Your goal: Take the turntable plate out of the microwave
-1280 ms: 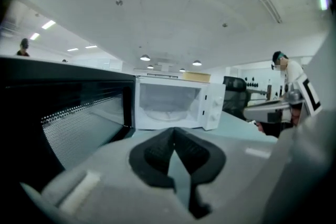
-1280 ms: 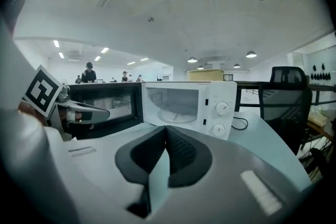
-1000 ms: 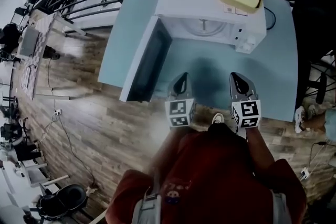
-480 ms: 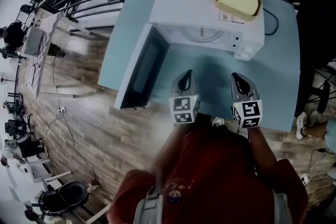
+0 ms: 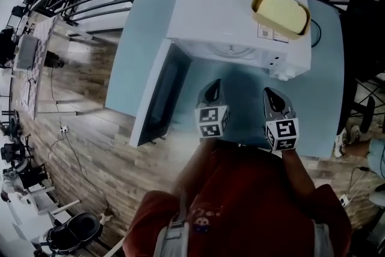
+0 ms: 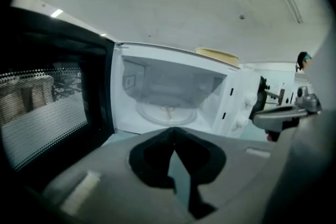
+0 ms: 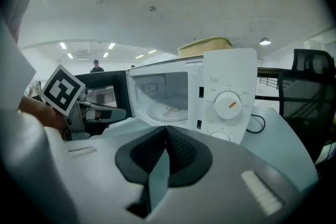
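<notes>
**Grippers close in on the open microwave; plate still inside**

Both grippers are nearer the microwave's mouth than a second ago. The turntable plate (image 6: 167, 113) lies flat on the floor of the cavity, untouched. The microwave (image 5: 234, 3) stands on the desk (image 5: 141, 27) with its door (image 5: 157, 96) swung wide to the left, so the opening step is done. The left gripper (image 5: 215, 84) and right gripper (image 5: 268, 93) hang short of the opening, each with jaws pressed together on nothing. Reaching in, taking the plate's rim and lifting it out all look still to do. A yellow container (image 5: 281, 10) sits on top.
</notes>
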A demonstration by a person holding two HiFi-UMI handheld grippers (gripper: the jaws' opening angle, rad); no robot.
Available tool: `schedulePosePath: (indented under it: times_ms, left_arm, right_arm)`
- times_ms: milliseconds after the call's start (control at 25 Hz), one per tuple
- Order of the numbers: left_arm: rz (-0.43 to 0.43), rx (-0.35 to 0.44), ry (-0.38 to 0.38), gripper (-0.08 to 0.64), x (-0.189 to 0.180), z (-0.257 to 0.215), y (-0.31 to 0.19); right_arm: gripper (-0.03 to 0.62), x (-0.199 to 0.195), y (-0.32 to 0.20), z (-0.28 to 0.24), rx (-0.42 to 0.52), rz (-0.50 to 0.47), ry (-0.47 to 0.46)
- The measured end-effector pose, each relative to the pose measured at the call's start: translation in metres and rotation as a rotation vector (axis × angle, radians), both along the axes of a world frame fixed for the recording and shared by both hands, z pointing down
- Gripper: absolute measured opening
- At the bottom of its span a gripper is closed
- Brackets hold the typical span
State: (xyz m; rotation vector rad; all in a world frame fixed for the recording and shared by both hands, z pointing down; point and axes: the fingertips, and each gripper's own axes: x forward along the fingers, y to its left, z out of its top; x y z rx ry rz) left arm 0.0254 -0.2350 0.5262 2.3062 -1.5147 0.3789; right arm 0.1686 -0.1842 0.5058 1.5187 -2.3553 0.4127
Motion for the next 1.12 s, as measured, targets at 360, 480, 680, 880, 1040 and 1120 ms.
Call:
schedulePosePath:
  times_ms: [360,480,680,880,1040,1120]
  left_arm:
    - [-0.023,-0.074,0.103,0.04,-0.004,0.023,-0.046]
    - [-0.022,-0.121,0.161,0.075,0.002,0.034,-0.056]
    - [-0.021,-0.167,0.25,0.094,0.014,0.047,-0.07]
    - [-0.023,-0.19,0.312,0.106,0.02,0.055,-0.083]
    - [-0.038,-0.205,0.358,0.106,0.02,0.059,-0.09]
    - [-0.042,-0.221,0.392,0.115,0.022,0.06,-0.092]
  right_arm:
    - [0.0,0.005,-0.026,0.012,-0.034,0.035,0.021]
    - [0.0,0.005,-0.03,0.016,-0.046,0.041,0.025]
    - [0.0,0.006,-0.034,0.025,-0.067,0.053,0.036]
    - [0.0,0.009,-0.036,0.032,-0.084,0.063,0.052]
    - [0.0,0.009,-0.036,0.036,-0.099,0.066,0.069]
    - [0.0,0.009,-0.035,0.039,-0.105,0.063,0.085]
